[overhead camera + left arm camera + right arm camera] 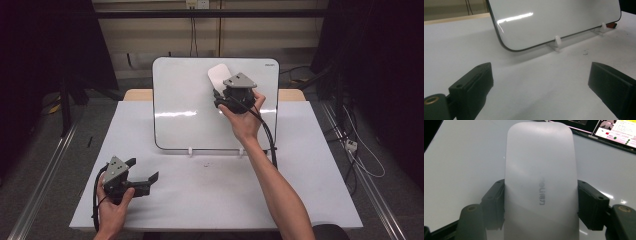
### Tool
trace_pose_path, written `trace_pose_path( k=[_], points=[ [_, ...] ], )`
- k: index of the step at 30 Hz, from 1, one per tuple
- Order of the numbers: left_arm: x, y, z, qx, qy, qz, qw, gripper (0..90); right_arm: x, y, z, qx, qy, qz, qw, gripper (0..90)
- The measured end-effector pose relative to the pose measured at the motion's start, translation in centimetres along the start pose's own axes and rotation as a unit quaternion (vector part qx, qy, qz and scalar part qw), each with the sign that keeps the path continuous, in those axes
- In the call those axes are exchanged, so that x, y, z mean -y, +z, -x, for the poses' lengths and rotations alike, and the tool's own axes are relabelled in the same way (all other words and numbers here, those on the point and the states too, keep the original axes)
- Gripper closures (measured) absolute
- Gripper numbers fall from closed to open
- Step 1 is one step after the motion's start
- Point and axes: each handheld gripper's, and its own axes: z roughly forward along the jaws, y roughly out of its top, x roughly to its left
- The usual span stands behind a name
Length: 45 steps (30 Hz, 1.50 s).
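Left gripper (142, 176): held in the person's left hand (112, 207) at the near left of the surface (210, 200). Jaws stand wide apart with nothing between them. In the left gripper view they frame bare surface, with the lower edge of the whiteboard beyond.
Surface: white, rectangular; it carries the whiteboard at the centre, toward the far edge.
Whiteboard (185, 110): white panel with a dark rim and rounded corners, tilted back, resting on two small white feet (557, 41). A glare streak runs across its face.
Eraser (219, 76): white, oblong, rounded at the end, grey lettering on its upper face (542, 191). It sits against the upper right area of the whiteboard face.
Right gripper (222, 97): held in the person's right hand (245, 117), raised over the right part of the whiteboard. Jaws are closed on the eraser, one pad pressed to each long side, as the right gripper view shows (540, 202). The eraser projects past the jaw tips.
Cable (270, 140): black, trails from the right gripper down along the forearm.
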Motion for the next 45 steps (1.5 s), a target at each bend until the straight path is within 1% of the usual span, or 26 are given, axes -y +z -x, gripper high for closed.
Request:
trace_pose_path(
  k=[3, 4, 6, 7, 8, 9, 10, 12, 16, 17, 18, 19, 20, 22, 24, 25, 27, 30, 31, 33, 34, 36, 38, 39, 43, 45],
  points=[
    [0.0, 0.0, 0.1, -0.001, -0.001, 0.001, 1.0, 5.8, 0.8, -0.6, 0.4, -0.005, -0.005, 0.0, 1.0, 31.8],
    [0.0, 0.0, 0.0, -0.001, 0.004, -0.003, 1.0, 5.8, 1.0, -0.9, 0.5, -0.008, -0.006, 0.001, 0.9999, 31.8],
    [0.0, -0.1, 0.0, -0.002, 0.0, 0.001, 1.0, 5.8, 1.4, -1.4, 0.9, -0.005, -0.007, 0.001, 1.0, 31.8],
    [0.0, -0.1, -0.1, -0.002, 0.003, -0.001, 1.0, 5.8, 1.8, -1.8, 1.1, -0.004, -0.006, 0.001, 1.0, 31.8],
    [0.0, -0.1, -0.1, -0.002, 0.001, -0.001, 1.0, 5.8, 2.0, -1.9, 1.3, -0.005, -0.004, 0.002, 1.0, 31.8],
    [0.1, 0.0, -0.1, -0.002, -0.006, 0.002, 1.0, 5.8, 2.3, -2.1, 1.5, -0.006, -0.002, 0.001, 1.0, 31.8],
    [0.1, 0.0, -0.3, -0.003, -0.002, -0.002, 1.0, 5.8, 2.7, -2.2, 1.6, -0.008, -0.001, -0.002, 1.0, 31.8],
    [0.1, 0.1, -0.3, -0.004, 0.002, -0.004, 1.0, 5.8, 3.2, -2.5, 1.9, -0.008, -0.007, -0.008, 0.9999, 31.8],
    [0.0, 0.0, -0.2, -0.003, -0.001, 0.0, 1.0, 5.8, 4.4, -3.3, 2.2, -0.016, 0.0, -0.017, 0.9997, 31.8],
    [0.0, -0.1, -0.1, -0.005, -0.001, 0.0, 1.0, 5.8, 4.7, -3.6, 2.3, -0.017, -0.002, -0.019, 0.9997, 31.8],
    [0.1, -0.1, -0.2, -0.005, 0.0, 0.0, 1.0, 5.8, 5.0, -3.9, 2.3, -0.01, -0.006, -0.02, 0.9997, 31.8],
    [0.1, -0.1, -0.2, -0.005, -0.005, 0.002, 1.0, 5.8, 5.3, -4.3, 2.4, -0.009, -0.008, -0.021, 0.9997, 31.8],
    [0.1, -0.1, -0.2, -0.006, -0.005, 0.002, 1.0, 5.8, 5.5, -4.7, 2.5, -0.01, -0.009, -0.021, 0.9997, 31.8],
    [0.1, 0.0, -0.2, -0.004, -0.005, 0.001, 1.0, 5.8, 6.1, -5.3, 2.7, -0.002, -0.016, -0.022, 0.9996, 31.8],
    [0.0, 0.0, -0.2, -0.004, 0.0, -0.002, 1.0, 5.8, 6.6, -5.9, 3.1, 0.004, -0.013, -0.022, 0.9997, 31.8],
    [0.0, 0.0, -0.1, -0.003, -0.002, -0.001, 1.0, 5.8, 6.9, -6.1, 3.2, 0.007, -0.014, -0.024, 0.9996, 31.8],
    [0.0, 0.1, -0.1, -0.003, 0.0, -0.002, 1.0, 5.8, 7.4, -6.4, 3.4, 0.012, -0.015, -0.028, 0.9994, 31.8],
    [-0.1, -0.1, -0.1, -0.003, 0.004, -0.001, 1.0, 5.8, 8.3, -6.9, 3.4, 0.015, -0.025, -0.035, 0.999, 31.8],
    [0.0, -0.1, -0.1, -0.003, 0.004, -0.002, 1.0, 5.8, 8.5, -7.0, 3.5, 0.014, -0.029, -0.038, 0.9988, 31.8],
    [0.0, -0.1, -0.1, -0.003, 0.001, -0.001, 1.0, 5.8, 9.1, -7.2, 3.4, 0.022, -0.033, -0.042, 0.9983, 31.8],
    [0.0, -0.1, -0.1, -0.004, 0.001, -0.001, 1.0, 5.8, 9.4, -7.2, 3.4, 0.022, -0.033, -0.045, 0.9982, 31.8],
    [-0.1, -0.2, 0.0, -0.004, 0.002, 0.002, 1.0, 5.8, 10.0, -7.3, 3.5, 0.03, -0.031, -0.047, 0.998, 31.8],
    [-0.1, -0.3, 0.0, -0.005, 0.005, 0.001, 1.0, 5.8, 10.5, -7.3, 3.5, 0.029, -0.03, -0.053, 0.9977, 31.8],
    [-0.1, -0.2, 0.0, -0.004, -0.002, 0.004, 1.0, 5.8, 10.7, -7.4, 3.5, 0.031, -0.032, -0.054, 0.9976, 31.8],
    [-0.1, -0.1, 0.0, -0.004, 0.003, 0.0, 1.0, 5.8, 11.5, -7.3, 3.5, 0.035, -0.044, -0.061, 0.9966, 31.8],
    [-0.2, -0.1, 0.1, -0.003, 0.005, 0.0, 1.0, 5.8, 12.1, -7.0, 3.3, 0.033, -0.045, -0.071, 0.9959, 31.8]
  ],
)
